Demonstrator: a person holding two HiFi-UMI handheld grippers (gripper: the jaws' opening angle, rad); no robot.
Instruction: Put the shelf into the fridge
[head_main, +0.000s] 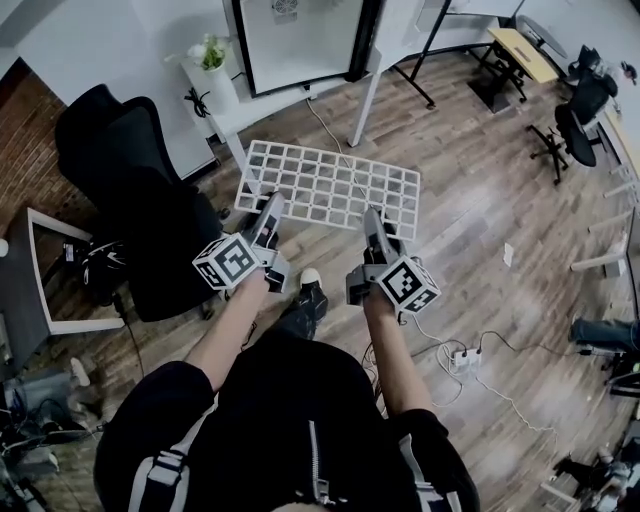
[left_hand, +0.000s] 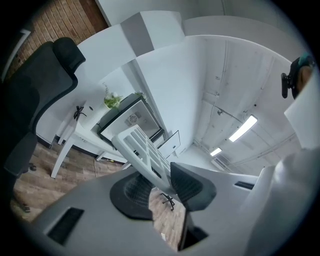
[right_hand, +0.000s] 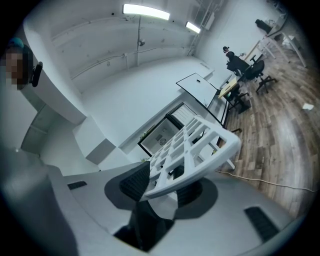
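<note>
A white grid shelf (head_main: 330, 186) hangs level above the wooden floor, held by its near edge. My left gripper (head_main: 268, 214) is shut on the shelf's near-left edge, and my right gripper (head_main: 374, 225) is shut on its near-right edge. In the left gripper view the shelf (left_hand: 142, 149) runs between the dark pads (left_hand: 190, 186). In the right gripper view the shelf (right_hand: 192, 147) sits clamped between the pads (right_hand: 136, 181). The small fridge (head_main: 300, 40) stands open straight ahead, on the floor under a white desk. It also shows as a dark-framed box (left_hand: 131, 118) past the shelf.
A black office chair (head_main: 140, 200) stands close on the left. A white desk (head_main: 225, 105) with a potted plant (head_main: 211, 52) flanks the fridge. Cables and a power strip (head_main: 462, 357) lie on the floor at right. More chairs (head_main: 575, 120) stand far right.
</note>
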